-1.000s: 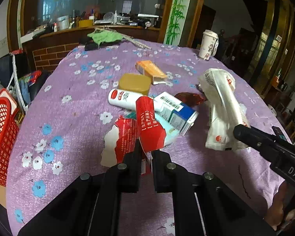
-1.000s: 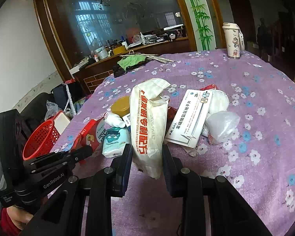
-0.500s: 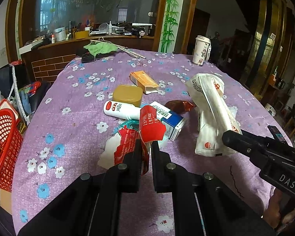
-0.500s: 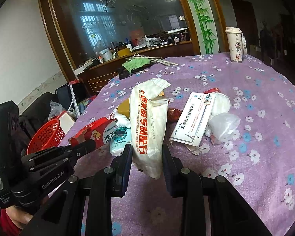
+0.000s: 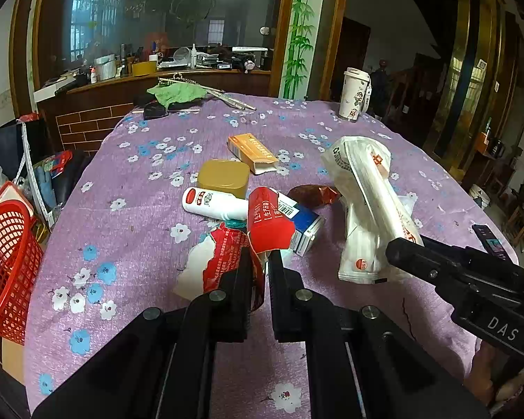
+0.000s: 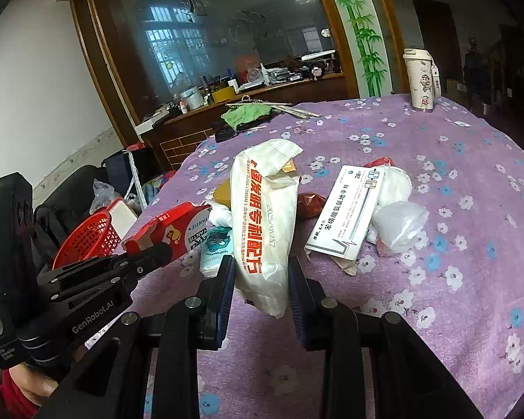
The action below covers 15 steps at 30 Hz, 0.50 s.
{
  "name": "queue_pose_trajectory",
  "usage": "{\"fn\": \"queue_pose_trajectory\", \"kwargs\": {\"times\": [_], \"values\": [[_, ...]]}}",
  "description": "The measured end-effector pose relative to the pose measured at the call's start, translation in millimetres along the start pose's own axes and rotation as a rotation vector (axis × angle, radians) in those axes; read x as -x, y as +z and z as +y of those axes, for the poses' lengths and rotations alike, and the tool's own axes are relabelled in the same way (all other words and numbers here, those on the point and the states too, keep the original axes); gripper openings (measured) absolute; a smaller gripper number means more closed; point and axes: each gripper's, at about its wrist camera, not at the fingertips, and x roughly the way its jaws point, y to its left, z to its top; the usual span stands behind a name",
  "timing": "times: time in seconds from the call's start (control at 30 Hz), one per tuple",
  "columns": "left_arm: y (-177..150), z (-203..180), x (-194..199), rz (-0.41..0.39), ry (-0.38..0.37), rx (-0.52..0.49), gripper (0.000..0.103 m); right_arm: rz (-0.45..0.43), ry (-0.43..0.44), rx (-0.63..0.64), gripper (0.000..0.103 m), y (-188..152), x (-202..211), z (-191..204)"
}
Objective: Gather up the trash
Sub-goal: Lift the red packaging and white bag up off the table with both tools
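Left wrist view shows our left hand-held gripper (image 5: pixel 260 262) clamped on the red wrapper (image 5: pixel 267 225), our right hand-held gripper (image 6: pixel 262 276) on the white bag (image 6: pixel 267 216), both bound, we judge, for the red basket (image 5: pixel 8 262) at nine o'clock.

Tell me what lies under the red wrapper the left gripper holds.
Under the red wrapper show a blue-and-white box, the end of a white bottle and a teal packet. The rest beneath is covered.

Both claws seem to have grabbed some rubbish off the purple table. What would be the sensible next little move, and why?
Probably swing the left gripper toward the red basket beside the table. It is shut on the red carton, and the right gripper is shut on the white bag, so both pieces look ready to drop.
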Motion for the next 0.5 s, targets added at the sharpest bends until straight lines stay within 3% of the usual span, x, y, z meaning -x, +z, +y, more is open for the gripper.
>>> {"fn": "queue_pose_trajectory", "kwargs": {"times": [0.5], "values": [[5.8, 2.0, 7.3, -0.018, 0.001, 0.005, 0.008, -0.009, 0.009, 0.006, 0.032, 3.0, 4.9, 1.6]]}}
